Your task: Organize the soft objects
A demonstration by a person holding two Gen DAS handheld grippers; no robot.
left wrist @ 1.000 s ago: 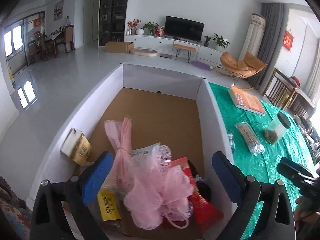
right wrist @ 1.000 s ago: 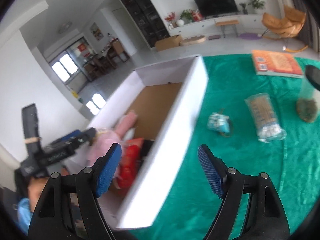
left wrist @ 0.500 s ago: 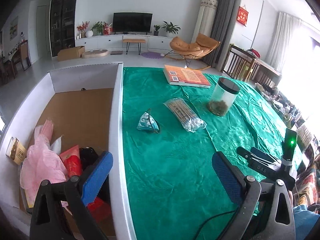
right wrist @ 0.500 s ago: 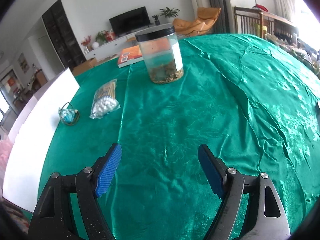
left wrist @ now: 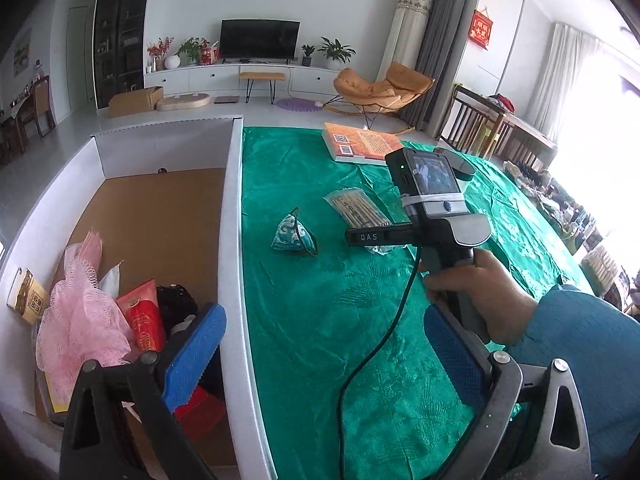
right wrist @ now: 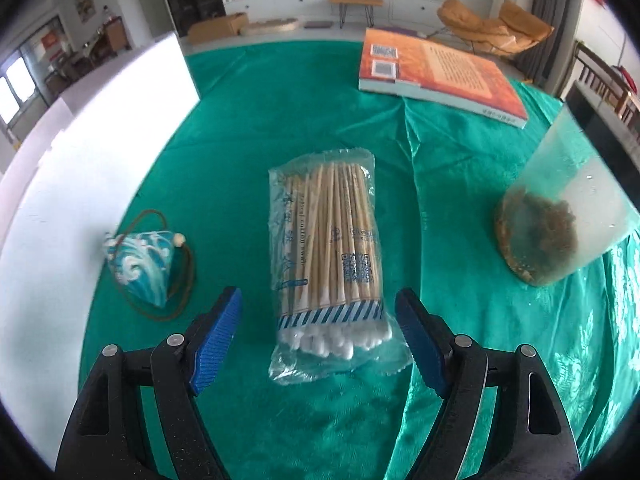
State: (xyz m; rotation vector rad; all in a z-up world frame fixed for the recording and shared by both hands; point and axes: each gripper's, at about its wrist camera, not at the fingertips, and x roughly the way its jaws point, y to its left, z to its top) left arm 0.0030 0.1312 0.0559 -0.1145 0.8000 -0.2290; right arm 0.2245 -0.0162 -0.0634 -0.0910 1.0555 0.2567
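Black tool (right wrist: 318,338), blue ribbed pads (right wrist: 216,336); teal sleeve (left wrist: 580,344).

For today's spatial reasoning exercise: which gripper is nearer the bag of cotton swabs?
Right. The right gripper hangs open just above the bag of cotton swabs, straddling its near end; the left gripper sits back near the white box.

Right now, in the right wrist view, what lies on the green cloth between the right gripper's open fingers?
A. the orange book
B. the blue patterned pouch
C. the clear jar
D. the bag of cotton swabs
D: the bag of cotton swabs lies lengthwise in line with the open right gripper, its cotton-tip end between the blue pads, which do not touch it; the pouch sits off to the left.
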